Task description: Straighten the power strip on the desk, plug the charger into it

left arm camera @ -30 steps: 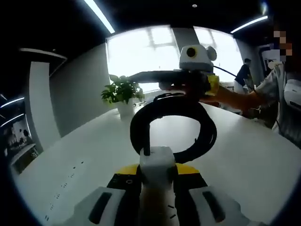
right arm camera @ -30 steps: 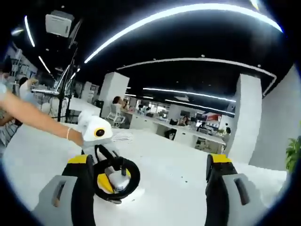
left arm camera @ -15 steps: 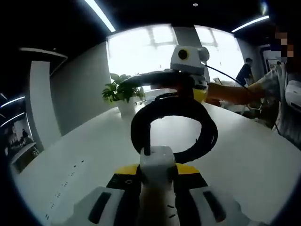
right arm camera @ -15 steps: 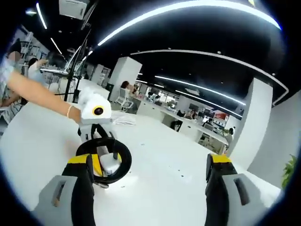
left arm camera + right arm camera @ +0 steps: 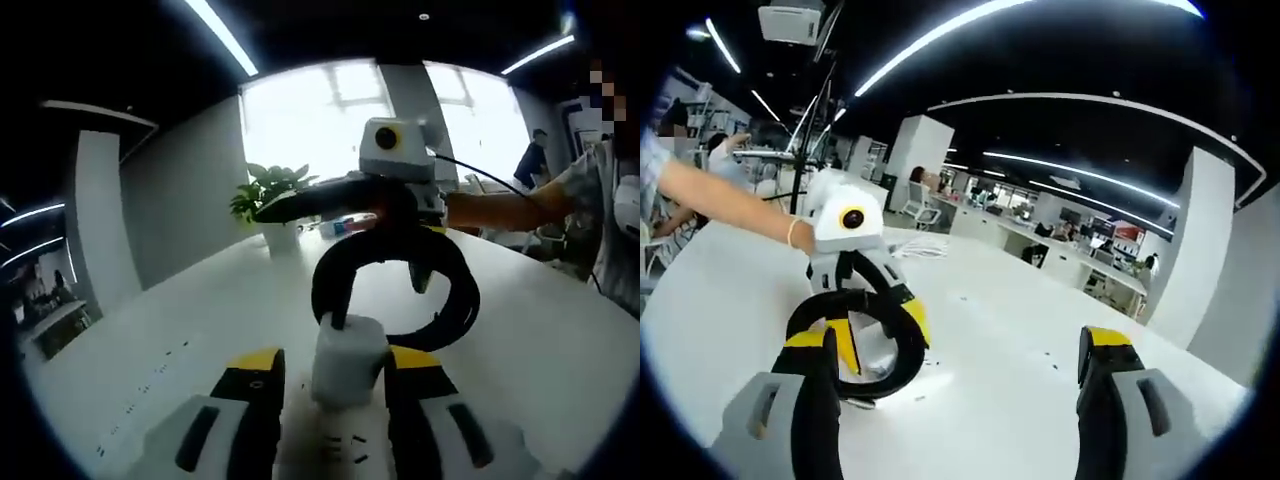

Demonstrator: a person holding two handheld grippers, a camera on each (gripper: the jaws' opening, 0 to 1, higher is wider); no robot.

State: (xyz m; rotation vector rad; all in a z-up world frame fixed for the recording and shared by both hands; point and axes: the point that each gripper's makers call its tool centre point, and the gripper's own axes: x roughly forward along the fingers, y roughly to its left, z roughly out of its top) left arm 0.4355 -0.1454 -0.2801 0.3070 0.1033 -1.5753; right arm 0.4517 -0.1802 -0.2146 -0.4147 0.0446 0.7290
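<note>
Item: charger (image 5: 348, 358), white block, with its black cable (image 5: 400, 285) coiled in a loop above it. We find it in the left gripper view standing upright between the fingers of the left gripper (image 5: 330, 400). The fingers have parted and now stand just clear of its sides, where half a second back they clasped it. Whether a pad still brushes it we cannot tell.

Item: right gripper (image 5: 952, 400), fingers wide apart, nothing between them. In the left gripper view it reaches in from 3 o'clock, its tips at the top of the cable loop; contact we cannot confirm.

Item: the surface (image 5: 1000, 340), white, broad. In the right gripper view the coil (image 5: 862, 340) lies at 9 o'clock of the right gripper's fingers, with the left gripper behind it.

Item: potted plant (image 5: 272, 195), far edge, at 11 o'clock in the left gripper view, well apart.

Governing relation: the charger's long axis rises along the left fingers, with the loop beyond it at 12 o'clock. We judge the left gripper the nearer to the block, the right the nearer to the cable. Open surface runs all round, with the near edges out of sight. The power strip we cannot locate, so the plugging direction stays undecided.
</note>
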